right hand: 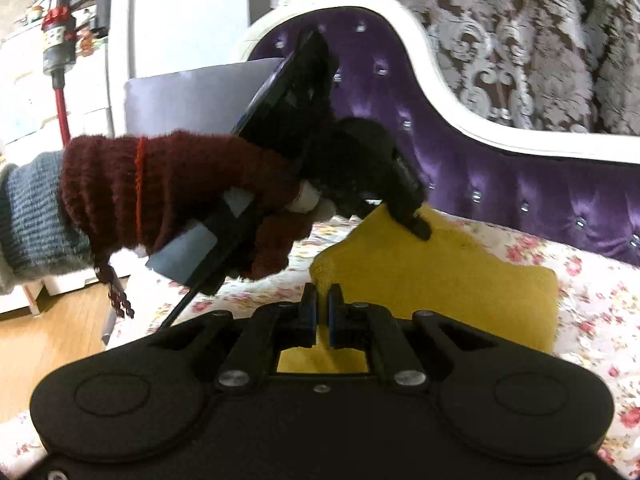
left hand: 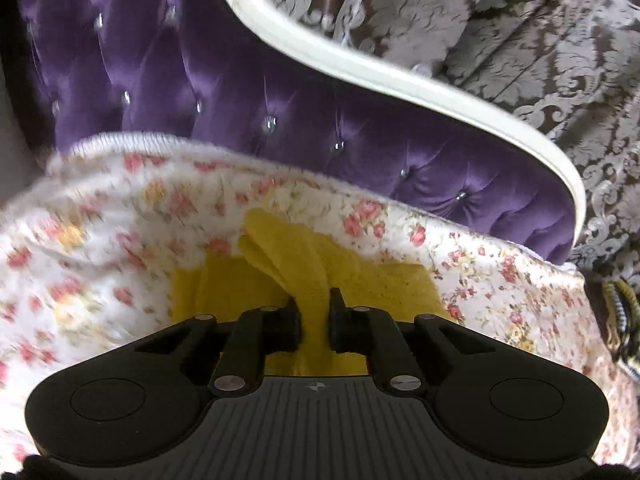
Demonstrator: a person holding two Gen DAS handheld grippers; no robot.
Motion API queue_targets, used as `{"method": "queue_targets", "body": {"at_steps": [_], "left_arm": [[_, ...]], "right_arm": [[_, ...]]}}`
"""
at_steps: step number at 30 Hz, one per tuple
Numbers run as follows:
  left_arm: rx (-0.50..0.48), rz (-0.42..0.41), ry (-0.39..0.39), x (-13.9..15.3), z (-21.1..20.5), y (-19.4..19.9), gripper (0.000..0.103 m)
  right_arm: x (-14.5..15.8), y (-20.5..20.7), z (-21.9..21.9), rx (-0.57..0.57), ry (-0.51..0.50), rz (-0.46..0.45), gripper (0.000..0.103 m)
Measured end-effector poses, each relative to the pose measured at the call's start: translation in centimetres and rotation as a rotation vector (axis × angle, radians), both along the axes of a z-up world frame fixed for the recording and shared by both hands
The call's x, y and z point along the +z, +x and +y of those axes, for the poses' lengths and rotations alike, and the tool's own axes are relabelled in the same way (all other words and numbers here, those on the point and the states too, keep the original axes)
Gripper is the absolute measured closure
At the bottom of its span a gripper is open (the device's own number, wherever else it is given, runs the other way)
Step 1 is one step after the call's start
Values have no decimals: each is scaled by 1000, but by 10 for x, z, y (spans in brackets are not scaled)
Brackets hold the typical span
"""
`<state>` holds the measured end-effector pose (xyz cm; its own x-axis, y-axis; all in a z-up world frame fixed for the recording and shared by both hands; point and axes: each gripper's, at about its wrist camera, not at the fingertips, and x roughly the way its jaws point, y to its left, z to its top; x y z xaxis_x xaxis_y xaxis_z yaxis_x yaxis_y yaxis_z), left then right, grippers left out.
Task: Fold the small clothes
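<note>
Two black hand-held grippers work a yellow cloth (left hand: 384, 280) on a floral bedspread (left hand: 100, 240). Seen from the left wrist, the left gripper (left hand: 314, 316) has its jaws drawn in on a bunched ridge of the yellow fabric, which rises between the two pads and curls away in a soft loop toward the far side of the bed. From the right wrist, the same tool (right hand: 420, 232) slants down from the upper left, its tip on the raised far edge of the cloth, held by a hand (right hand: 168, 196) in a dark red knitted fingerless glove over a grey-blue ribbed sleeve (right hand: 32, 216). The right gripper (right hand: 322, 316) sits low in the foreground with its blue-faced pads nearly together; the near edge of the cloth lies right at the pads, but whether they pinch it cannot be told from this angle. The cloth lies in the middle of the bedspread, mostly flat to the right and lifted into a peak at the left gripper. Behind the bed stands a purple tufted headboard (right hand: 520, 184) studded with shiny buttons and framed in curved white trim (left hand: 400, 80), against grey damask wallpaper (left hand: 520, 40). At far left in the right-wrist view, a red stick vacuum (right hand: 58, 48) hangs near white furniture above a wooden floor (right hand: 48, 340).
</note>
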<state>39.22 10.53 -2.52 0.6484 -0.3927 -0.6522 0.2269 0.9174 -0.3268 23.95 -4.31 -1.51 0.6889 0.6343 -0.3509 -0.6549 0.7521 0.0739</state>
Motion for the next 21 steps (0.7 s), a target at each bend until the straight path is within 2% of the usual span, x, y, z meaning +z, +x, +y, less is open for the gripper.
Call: {"method": "queue_targets", "body": {"at_steps": [3, 6, 7, 8, 9, 10, 11, 15, 16, 17, 19, 21], "left_arm": [[26, 26, 32, -11, 12, 3, 91], [52, 107, 108, -40, 17, 15, 87], [50, 118, 112, -47, 20, 17, 81], [54, 104, 102, -50, 24, 16, 74], [68, 85, 97, -51, 29, 15, 68], [82, 83, 94, -52, 33, 16, 58], [96, 85, 86, -52, 37, 17, 51], [215, 66, 49, -40, 57, 15, 46], [229, 53, 44, -36, 60, 11, 41], [234, 40, 42, -31, 61, 6, 33], [214, 8, 54, -22, 58, -8, 27], [181, -29, 82, -14, 49, -26, 27]], "right_arm": [[-11, 2, 21, 14, -81, 8, 91], [-34, 9, 38, 3, -188, 50, 80], [-41, 10, 40, 8, -217, 72, 79], [-44, 8, 39, 10, -219, 84, 73], [-45, 5, 35, 16, -199, 93, 69], [-44, 2, 30, 29, -170, 98, 59], [-41, -1, 27, 40, -150, 99, 55], [-29, -9, 11, 49, -110, 93, 53], [-25, -9, 7, 44, -85, 95, 48], [-20, -8, 0, 30, -58, 97, 43], [-13, -7, -10, -1, -23, 93, 41], [-7, -4, -16, -36, -14, 87, 41]]}}
